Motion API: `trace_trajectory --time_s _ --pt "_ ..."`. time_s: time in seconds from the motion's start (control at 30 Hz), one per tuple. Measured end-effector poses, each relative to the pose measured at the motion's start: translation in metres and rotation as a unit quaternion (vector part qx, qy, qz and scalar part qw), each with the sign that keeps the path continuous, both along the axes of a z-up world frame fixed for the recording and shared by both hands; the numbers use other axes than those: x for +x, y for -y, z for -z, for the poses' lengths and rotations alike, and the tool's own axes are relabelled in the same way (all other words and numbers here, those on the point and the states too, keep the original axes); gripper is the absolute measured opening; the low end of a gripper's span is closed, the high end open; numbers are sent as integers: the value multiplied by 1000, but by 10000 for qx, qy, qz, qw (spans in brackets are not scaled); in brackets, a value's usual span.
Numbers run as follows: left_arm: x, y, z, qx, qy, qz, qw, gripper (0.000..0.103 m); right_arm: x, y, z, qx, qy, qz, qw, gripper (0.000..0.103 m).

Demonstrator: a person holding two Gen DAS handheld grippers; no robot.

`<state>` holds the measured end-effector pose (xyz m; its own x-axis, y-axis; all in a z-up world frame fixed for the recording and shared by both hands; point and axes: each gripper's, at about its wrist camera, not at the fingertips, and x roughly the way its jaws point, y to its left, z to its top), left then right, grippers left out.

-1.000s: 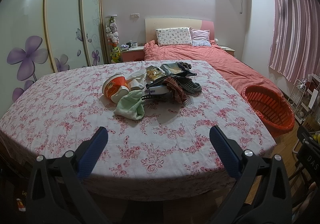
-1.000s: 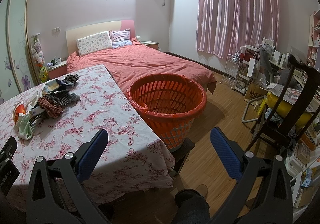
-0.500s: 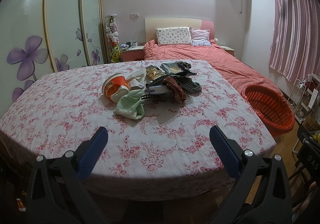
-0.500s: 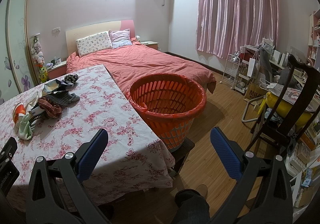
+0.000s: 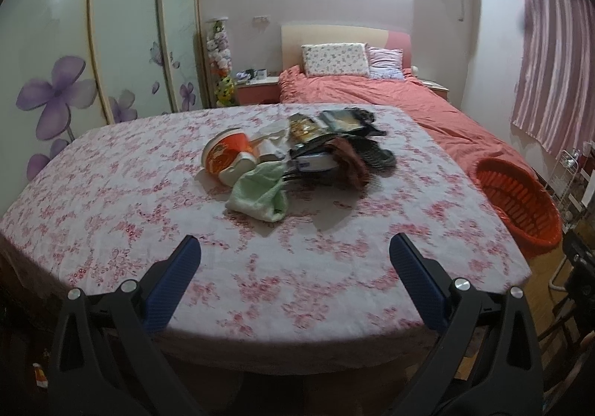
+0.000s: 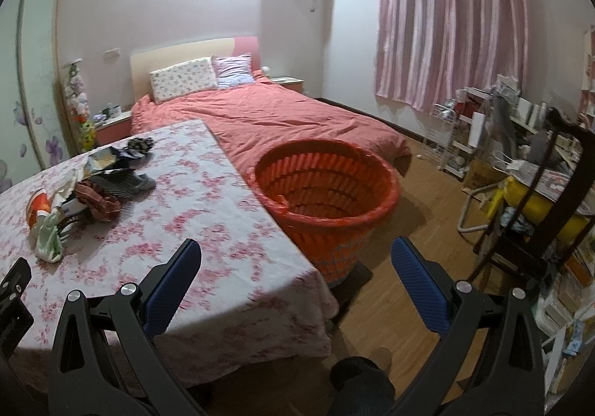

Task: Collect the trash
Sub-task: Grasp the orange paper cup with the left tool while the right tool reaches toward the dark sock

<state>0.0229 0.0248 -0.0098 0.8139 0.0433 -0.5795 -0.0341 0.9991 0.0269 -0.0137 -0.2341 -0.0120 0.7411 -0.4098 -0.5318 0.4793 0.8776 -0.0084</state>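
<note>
A pile of trash lies on the floral-clothed table (image 5: 111,215): an orange noodle cup (image 5: 225,154), a green cloth (image 5: 260,192), snack wrappers (image 5: 306,125), a brown rag (image 5: 349,161) and dark slippers (image 5: 375,152). My left gripper (image 5: 295,248) is open and empty, above the table's near edge, well short of the pile. My right gripper (image 6: 295,248) is open and empty, over the table's right corner. The orange basket (image 6: 327,189) stands on the floor beside the table; it also shows in the left wrist view (image 5: 517,200). The pile shows at the left in the right wrist view (image 6: 93,192).
A bed with a coral cover (image 6: 282,114) lies behind the table. A dark wooden chair (image 6: 550,200) and cluttered shelves (image 6: 483,125) stand at the right. A wardrobe with flower doors (image 5: 74,62) lines the left wall. Wooden floor (image 6: 420,230) lies around the basket.
Both views have shifted slightly and are blurred by motion; the left gripper has drawn a little nearer the pile. Both grippers stay open.
</note>
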Motion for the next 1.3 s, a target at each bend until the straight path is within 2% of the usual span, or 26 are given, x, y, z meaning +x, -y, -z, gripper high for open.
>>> trace_trajectory --time_s 0.27,0.47,0.67,0.87,1.07,1.3 --pt "44 -61 10 -224 -201 -561 9980 99 39 -23 0 89 21 -513 9986 101" --pt "88 -100 9 -368 -274 -762 9960 99 63 -40 1 172 15 -825 9964 101" --pt "150 -106 16 -481 -476 -650 9956 99 92 -65 3 -68 -17 -1125 9936 101" --pt "200 -107 35 -555 -851 -613 9929 99 121 -72 2 31 -47 -1309 9914 101" --pt "224 -118 53 -782 -1178 -602 9881 94 151 -79 10 176 -181 -1428 9894 101" --pt "239 -125 65 -1032 -1358 -490 9841 78 174 -82 16 278 -261 -1567 9869 101"
